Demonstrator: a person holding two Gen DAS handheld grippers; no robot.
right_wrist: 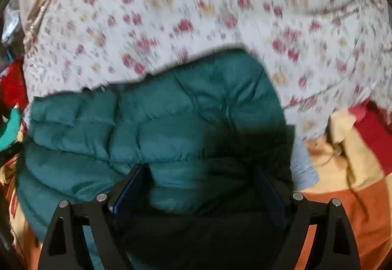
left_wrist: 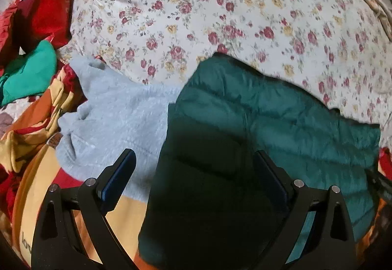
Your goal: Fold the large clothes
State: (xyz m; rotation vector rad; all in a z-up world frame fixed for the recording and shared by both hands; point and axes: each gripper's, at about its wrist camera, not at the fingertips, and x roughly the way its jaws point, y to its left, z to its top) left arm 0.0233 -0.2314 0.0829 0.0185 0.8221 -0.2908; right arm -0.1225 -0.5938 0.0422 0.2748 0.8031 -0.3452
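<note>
Left gripper (left_wrist: 194, 159) and right gripper (right_wrist: 199, 173) both hang over the green puffer jacket (left_wrist: 281, 118) — fingers wide, holding nothing; grey fleece (left_wrist: 117, 118) at its nine o'clock.

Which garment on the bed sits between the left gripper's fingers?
The dark green puffer jacket, quilted and shiny; the left gripper is open over it. The fluffy light blue sweater lies beside it.
</note>
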